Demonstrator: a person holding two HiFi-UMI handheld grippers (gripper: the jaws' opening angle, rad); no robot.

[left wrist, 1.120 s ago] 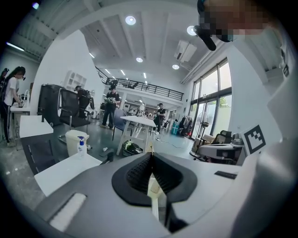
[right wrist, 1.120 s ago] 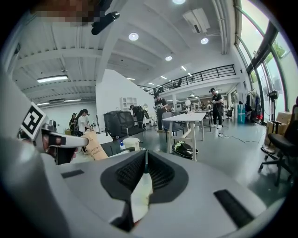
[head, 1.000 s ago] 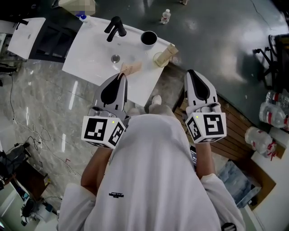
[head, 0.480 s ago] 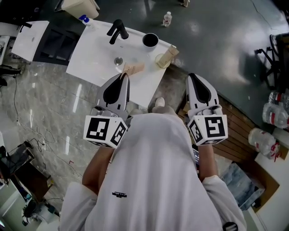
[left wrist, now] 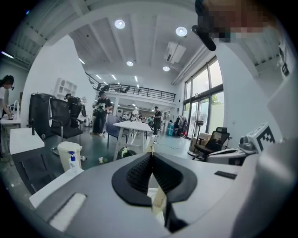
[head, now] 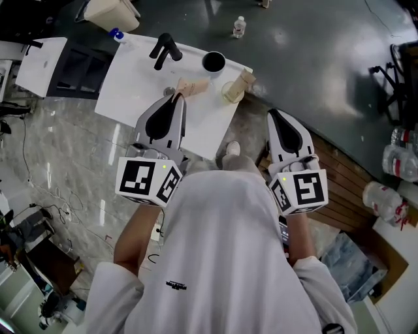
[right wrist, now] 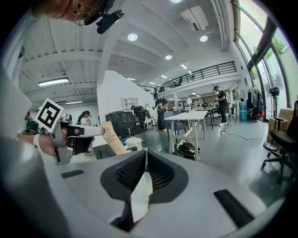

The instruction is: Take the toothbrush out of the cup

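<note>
My left gripper [head: 175, 96] is shut on a brown paper toothbrush pack [head: 193, 86] and holds it over the white sink counter [head: 130, 85]. The left gripper view shows its jaws [left wrist: 150, 152] closed, with the beige pack [left wrist: 158, 200] pinched low between them. A clear cup [head: 230, 92] stands at the counter's right edge with a second brown pack [head: 246, 78] leaning in it. To the right, off the counter, my right gripper [head: 273, 112] is shut and holds nothing. The right gripper view [right wrist: 145, 155] looks left at the held pack [right wrist: 111, 137].
A black faucet [head: 164, 47] and a black cup [head: 213, 62] stand at the back of the counter. A soap bottle [head: 119, 34] and a beige bin [head: 111, 12] are at its far left. Plastic bottles [head: 397, 160] lie at the right. People, tables and chairs stand in the hall.
My left gripper has carried the brown pack forward over the sink, nearer the faucet. The right gripper has stayed where it was.
</note>
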